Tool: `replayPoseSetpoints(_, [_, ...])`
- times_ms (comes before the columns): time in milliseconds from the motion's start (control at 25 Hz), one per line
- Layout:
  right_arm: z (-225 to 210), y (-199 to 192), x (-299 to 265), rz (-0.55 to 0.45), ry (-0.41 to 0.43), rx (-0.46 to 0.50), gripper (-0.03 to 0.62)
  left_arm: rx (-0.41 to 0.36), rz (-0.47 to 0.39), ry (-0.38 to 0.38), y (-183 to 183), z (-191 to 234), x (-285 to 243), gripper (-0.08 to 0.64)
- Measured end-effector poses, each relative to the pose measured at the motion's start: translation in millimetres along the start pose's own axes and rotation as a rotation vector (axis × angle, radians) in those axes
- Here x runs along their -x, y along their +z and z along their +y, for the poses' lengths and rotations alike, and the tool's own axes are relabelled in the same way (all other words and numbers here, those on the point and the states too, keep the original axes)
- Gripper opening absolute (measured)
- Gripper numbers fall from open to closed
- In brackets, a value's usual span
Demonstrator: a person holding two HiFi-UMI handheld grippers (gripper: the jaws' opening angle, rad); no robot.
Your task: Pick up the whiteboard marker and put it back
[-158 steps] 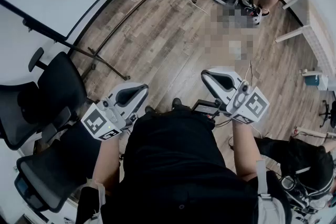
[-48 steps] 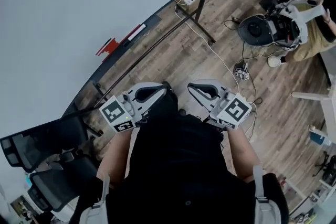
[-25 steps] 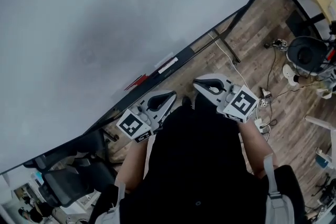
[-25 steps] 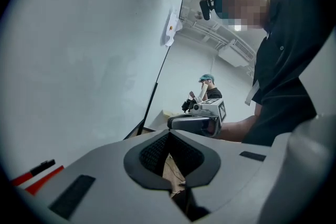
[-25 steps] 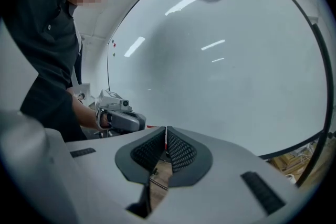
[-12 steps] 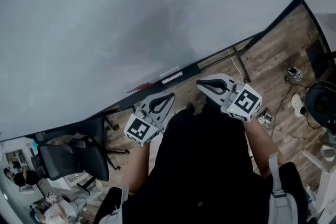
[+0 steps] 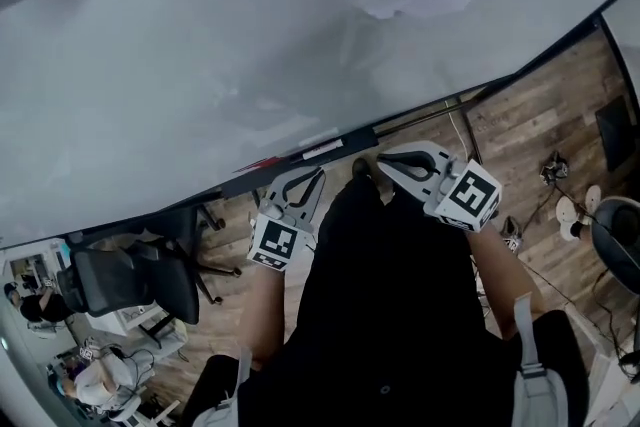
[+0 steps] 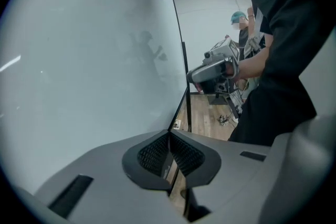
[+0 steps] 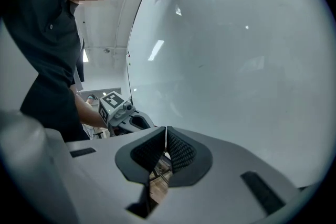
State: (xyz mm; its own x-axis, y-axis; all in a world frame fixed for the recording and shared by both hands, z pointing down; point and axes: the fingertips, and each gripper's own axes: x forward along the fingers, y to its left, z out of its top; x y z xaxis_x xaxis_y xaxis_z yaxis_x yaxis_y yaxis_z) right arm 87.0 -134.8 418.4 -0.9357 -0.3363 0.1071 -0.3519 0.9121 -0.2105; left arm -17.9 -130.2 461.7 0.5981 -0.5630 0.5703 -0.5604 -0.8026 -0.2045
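Both claws are clenched on nothing: the left claw (image 8: 169, 138) and the right claw (image 9: 166, 132) hang before the whiteboard (image 7: 200, 65) with pads together, so I judge the pick-up not yet begun and the whole task left to do. The marker (image 7: 322, 148) seems to be the small pale stick on the board's ledge (image 7: 395, 123), near the left claw's tips and beside a red thing (image 7: 262, 163) — too small to be sure, and neither gripper view shows it.

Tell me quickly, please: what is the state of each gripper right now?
Left gripper: closed, nothing between its jaws.
Right gripper: closed, nothing between its jaws.
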Motion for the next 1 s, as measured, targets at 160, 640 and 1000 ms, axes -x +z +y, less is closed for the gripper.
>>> replayPoseSetpoints(160, [-8.5,-8.1,10.0,0.012,-0.017,-0.023,0.02,-0.073,0.11,0.023,-22.1,5.1,-17.3,0.035])
replayPoseSetpoints(640, [-10.9,-13.0,10.6,0.047,-0.004,-0.018,0.02,-0.199,0.332,0.043,-75.2,8.5,-49.9,0.12])
replayPoseSetpoints(1000, [-7.6,-13.0,-9.4,0.069,-0.001,-0.027,0.02,-0.209,0.387,0.061,-90.1,22.3,-60.4,0.124])
